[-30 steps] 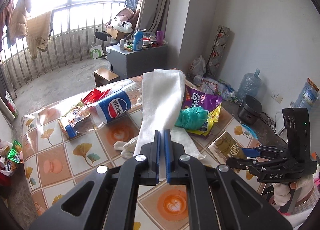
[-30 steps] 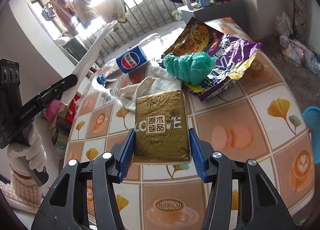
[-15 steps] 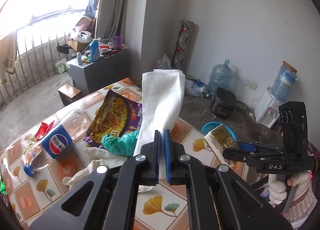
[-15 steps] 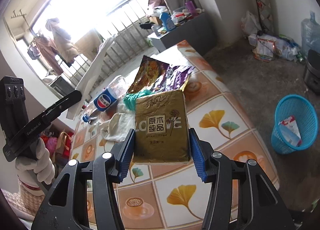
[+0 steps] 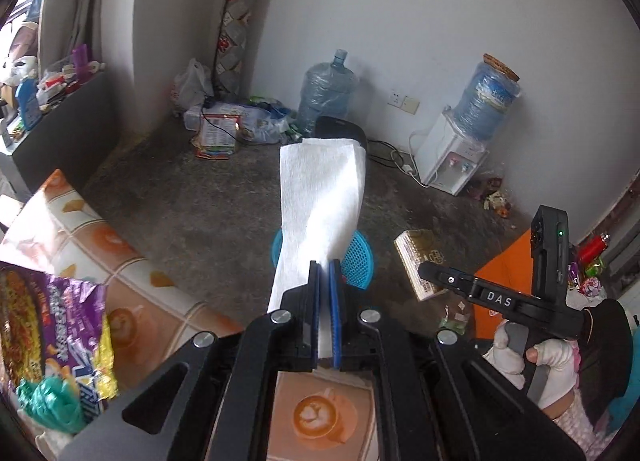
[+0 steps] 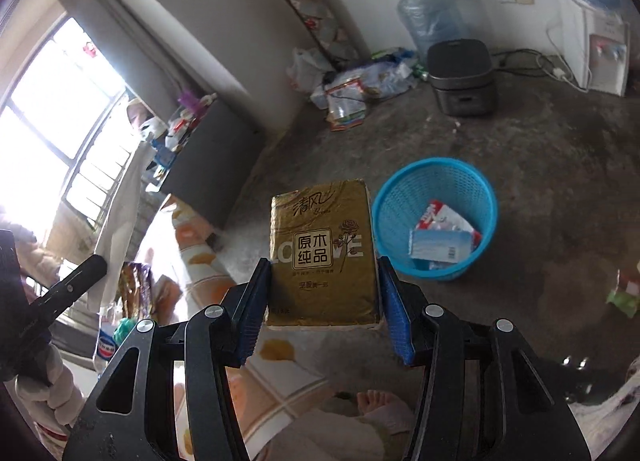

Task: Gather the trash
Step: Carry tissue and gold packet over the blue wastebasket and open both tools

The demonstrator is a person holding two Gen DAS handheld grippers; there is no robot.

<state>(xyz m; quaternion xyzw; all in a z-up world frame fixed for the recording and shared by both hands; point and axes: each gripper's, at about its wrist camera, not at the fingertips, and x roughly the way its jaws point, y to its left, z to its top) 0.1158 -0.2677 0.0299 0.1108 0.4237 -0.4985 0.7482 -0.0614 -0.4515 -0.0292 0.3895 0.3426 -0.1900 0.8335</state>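
in the last second i've swung both tools off the table [image 5: 132,281] and round toward the floor: 1 second ago the bottle and wrappers filled both views, and now the blue bin [image 6: 436,189] sits on the concrete just beyond my loads. my left gripper [image 5: 325,273] is pinched tight on the tissue [image 5: 320,197], a long white sheet that stands up from the jaws and hides most of the bin in that view, only 2 blue edges showing either side of it. my right gripper [image 6: 324,281] is clamped on the pack [image 6: 322,249], a gold tissue packet held flat between the blue pads by its 2 long sides; from the left view it hangs over the floor to the right of the bin. the bin already has some packaging in it. i judge this as the carry nearly done and the drop next: both pieces need to get over the rim before i let go, and the tissue is light enough that it could drift wide. the purple bag [image 5: 52,337] and green wad [image 5: 52,401] lie on the table, so more trips remain.
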